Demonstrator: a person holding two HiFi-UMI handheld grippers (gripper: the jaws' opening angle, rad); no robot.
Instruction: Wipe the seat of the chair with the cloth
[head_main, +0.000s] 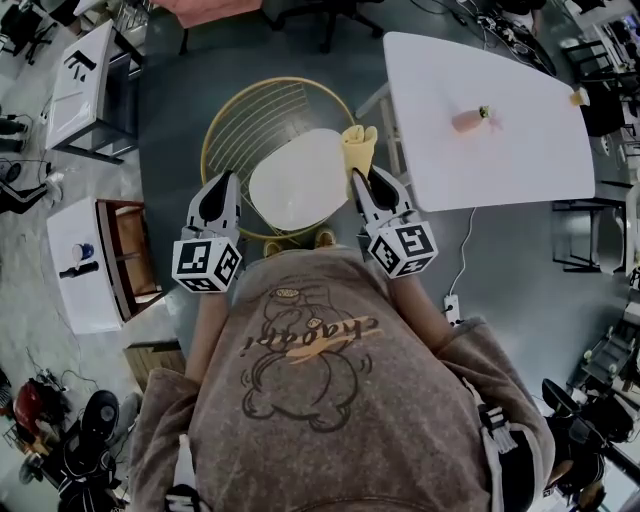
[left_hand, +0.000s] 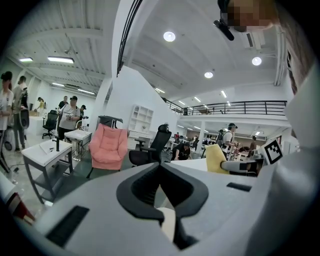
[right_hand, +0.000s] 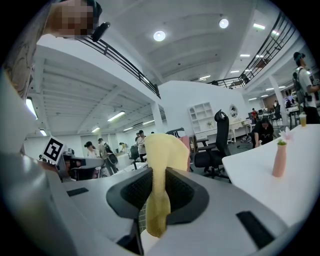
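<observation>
A round chair with a gold wire frame (head_main: 232, 120) and a white seat (head_main: 298, 180) stands in front of me in the head view. My right gripper (head_main: 362, 182) is shut on a yellow cloth (head_main: 359, 146) (right_hand: 160, 170), held at the seat's right edge; the cloth sticks up between the fingers. My left gripper (head_main: 221, 192) hangs at the seat's left edge, shut with nothing in it. In the left gripper view the yellow cloth (left_hand: 216, 159) and the right gripper show off to the right.
A white table (head_main: 480, 120) stands right of the chair with a pink vase (head_main: 470, 119) on it. Small white tables (head_main: 82, 70) and a wooden crate (head_main: 120, 255) stand to the left. A power strip (head_main: 451, 308) lies on the floor at right.
</observation>
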